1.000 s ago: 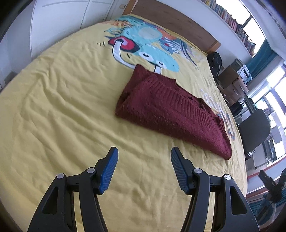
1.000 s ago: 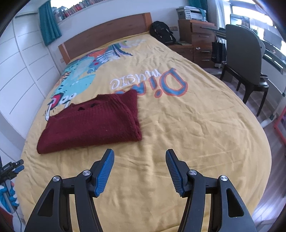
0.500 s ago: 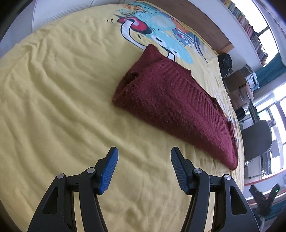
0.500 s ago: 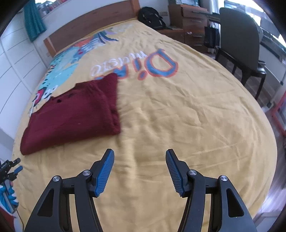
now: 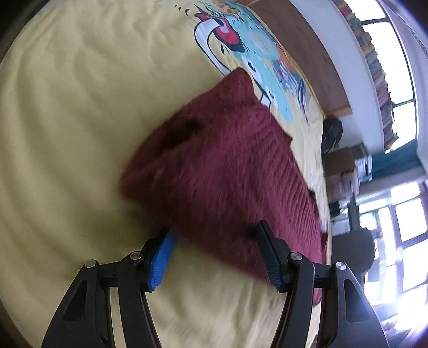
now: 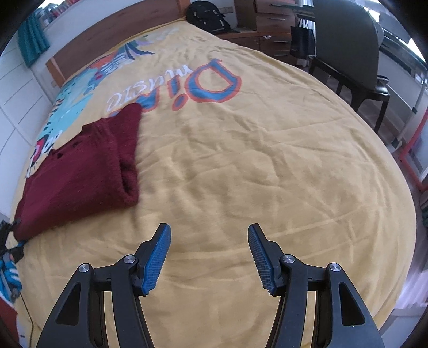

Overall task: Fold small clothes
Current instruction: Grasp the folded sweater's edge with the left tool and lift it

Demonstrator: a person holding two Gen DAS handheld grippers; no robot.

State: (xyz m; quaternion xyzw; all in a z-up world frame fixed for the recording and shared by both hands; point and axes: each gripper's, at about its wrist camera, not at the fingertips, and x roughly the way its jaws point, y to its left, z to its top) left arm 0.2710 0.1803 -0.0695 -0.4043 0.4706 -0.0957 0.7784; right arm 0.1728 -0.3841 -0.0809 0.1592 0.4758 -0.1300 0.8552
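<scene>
A dark red knitted sweater (image 5: 227, 166) lies folded flat on the yellow bed cover (image 5: 67, 133). My left gripper (image 5: 214, 230) is open and low over the sweater's near long edge. That edge lies between the blue pads (image 5: 160, 259), which stand apart from it without pressing. The view is blurred and tilted. In the right wrist view the sweater (image 6: 80, 174) lies at the left, its folded end towards the middle of the bed. My right gripper (image 6: 209, 229) stands open over bare yellow cover (image 6: 254, 160), right of the sweater, with nothing between its fingers.
A wooden headboard (image 6: 107, 34) runs along the far end of the bed. A black backpack (image 6: 207, 16), wooden drawers (image 6: 270, 24) and a dark chair (image 6: 347, 53) stand off its far right side. Printed letters (image 6: 208, 83) mark the cover.
Both grippers have sunk towards the bed. The left one has rolled and closed in until the sweater's edge lies between its fingers. The right one has come down beside the sweater.
</scene>
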